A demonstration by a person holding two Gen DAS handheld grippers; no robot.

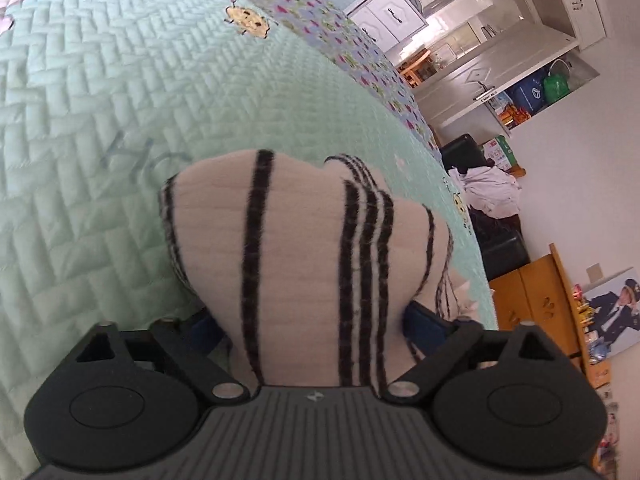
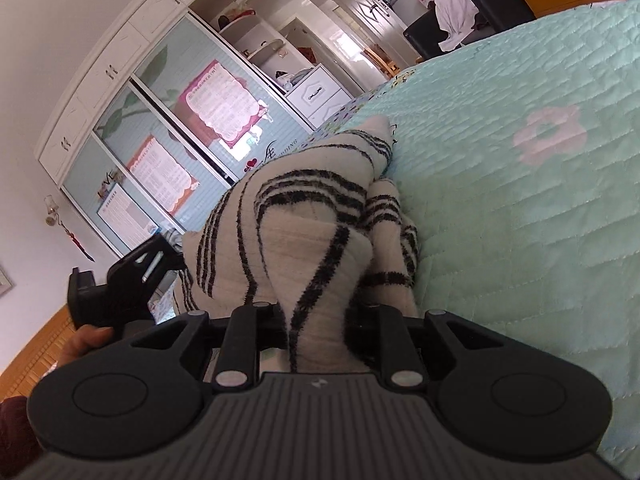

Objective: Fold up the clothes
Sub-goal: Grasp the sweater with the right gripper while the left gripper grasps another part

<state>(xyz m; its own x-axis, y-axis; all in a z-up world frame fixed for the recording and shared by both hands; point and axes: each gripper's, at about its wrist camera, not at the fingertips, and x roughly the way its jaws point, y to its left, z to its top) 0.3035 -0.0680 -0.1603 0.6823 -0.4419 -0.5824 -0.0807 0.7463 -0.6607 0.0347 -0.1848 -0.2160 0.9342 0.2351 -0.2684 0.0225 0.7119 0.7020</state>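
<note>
A cream knitted garment with black stripes (image 1: pixel 300 220) lies bunched on the mint quilted bedspread (image 1: pixel 100 120). In the left wrist view its bulk fills the space between the blue pads (image 1: pixel 424 320) of my left gripper (image 1: pixel 316 320), which is shut on it. In the right wrist view the same garment (image 2: pixel 304 208) rises in a fold from my right gripper (image 2: pixel 316 320), whose fingers are shut on a gathered part of it. The left gripper's black body (image 2: pixel 116 280), held by a hand (image 2: pixel 84 340), shows at the garment's left side. Both sets of fingertips are hidden by fabric.
The bedspread (image 2: pixel 520 220) stretches wide to the right, with a pink flower patch (image 2: pixel 548 136). Beyond the bed stand a white wardrobe with sliding doors (image 2: pixel 168 128), a black chair piled with white clothes (image 1: pixel 492 192) and an orange wooden cabinet (image 1: pixel 532 292).
</note>
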